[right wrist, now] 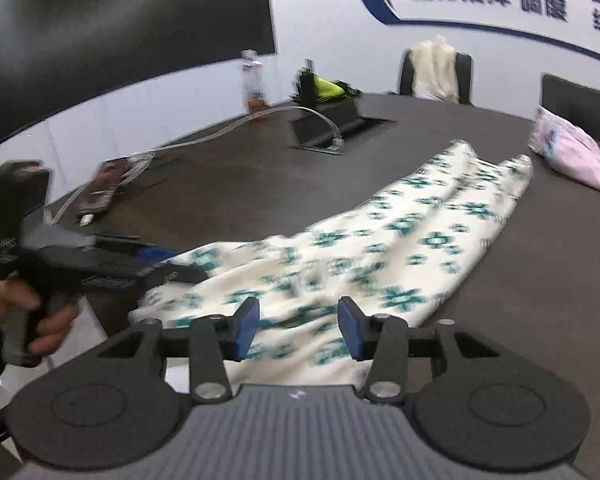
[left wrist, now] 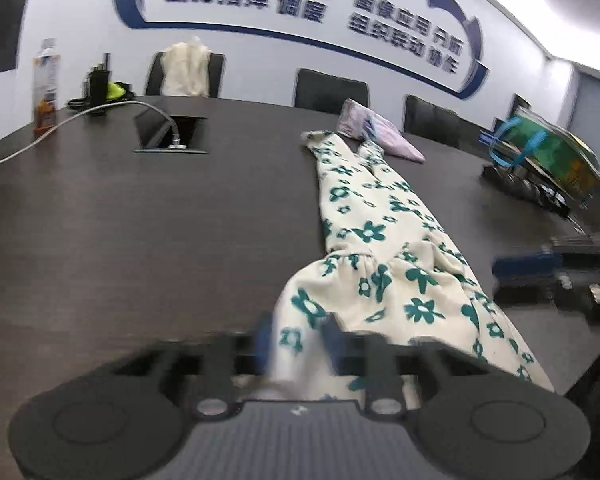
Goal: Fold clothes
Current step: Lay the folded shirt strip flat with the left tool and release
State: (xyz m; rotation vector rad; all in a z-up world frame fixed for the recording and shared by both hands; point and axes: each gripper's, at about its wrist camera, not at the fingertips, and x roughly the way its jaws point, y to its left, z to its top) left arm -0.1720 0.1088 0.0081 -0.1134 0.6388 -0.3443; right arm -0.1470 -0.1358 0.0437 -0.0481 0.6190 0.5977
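Cream garment (left wrist: 384, 240) with green flowers, stretched lengthwise on dark table (left wrist: 140, 220) — rumpled, near end bunched

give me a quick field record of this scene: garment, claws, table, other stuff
garment: cream dress with green flower print, lying lengthwise on the table, hem end near the claws
left claw: closed on the dress hem
right claw: open over the dress, not pinching it
table: dark wood-grain conference table
other: folded pink cloth beyond the dress; plastic drink bottle at the far edge
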